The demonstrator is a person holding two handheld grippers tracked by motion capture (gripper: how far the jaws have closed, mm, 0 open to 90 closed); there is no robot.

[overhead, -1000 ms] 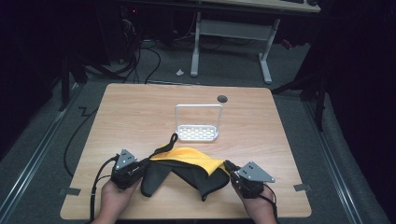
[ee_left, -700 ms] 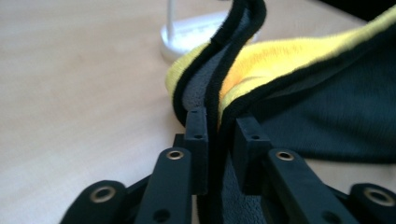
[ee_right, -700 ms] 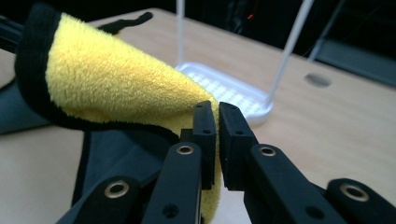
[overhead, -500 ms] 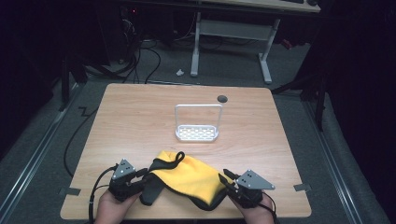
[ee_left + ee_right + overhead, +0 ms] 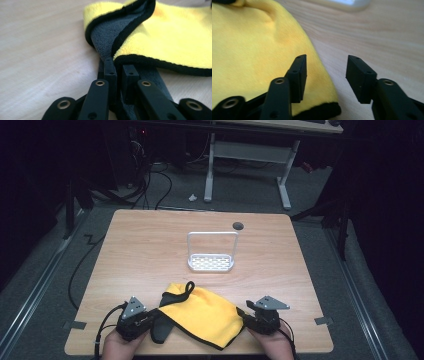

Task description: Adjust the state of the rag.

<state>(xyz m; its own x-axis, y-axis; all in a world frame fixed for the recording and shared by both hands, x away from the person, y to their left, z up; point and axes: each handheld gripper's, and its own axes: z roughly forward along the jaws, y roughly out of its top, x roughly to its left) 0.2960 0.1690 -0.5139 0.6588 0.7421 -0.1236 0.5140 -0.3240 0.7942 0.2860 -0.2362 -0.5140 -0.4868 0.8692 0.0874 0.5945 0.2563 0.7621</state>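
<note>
Yellow cloth (image 5: pixel 202 316) with its black trim and grey underside lies folded at the near edge of the bench (image 5: pixel 150 250), between the two hand-held grippers. The right gripper (image 5: pixel 252 319) has just been opening: in the right gripper view its fingers (image 5: pixel 298 75) stand wide apart, one hanging over the cloth's corner and the other over bare wood, with nothing pressed between them, so that corner has been let go and rests on the bench. The left gripper (image 5: pixel 152 325) is clamped: in the left gripper view its fingers (image 5: pixel 110 75) sit close together with the grey edge of the cloth pinched between them, after a brief opening and re-closing within the last second. I read this as the end of one fold, the right side released and the left side re-gripped, probably to straighten or set up the next fold. Compared with a second ago, the cloth then hung stretched between both grippers, raised and sagging in the middle; half a second ago it had spread lower, and now it lies flat on the bench as a rounded yellow panel with the grey flap and the black loop at its left. Both hands have come down and toward the near edge. Farther back, the white rack (image 5: pixel 211 252) and the dark round spot (image 5: pixel 238 225) stand where they were, well apart from the cloth.
</note>
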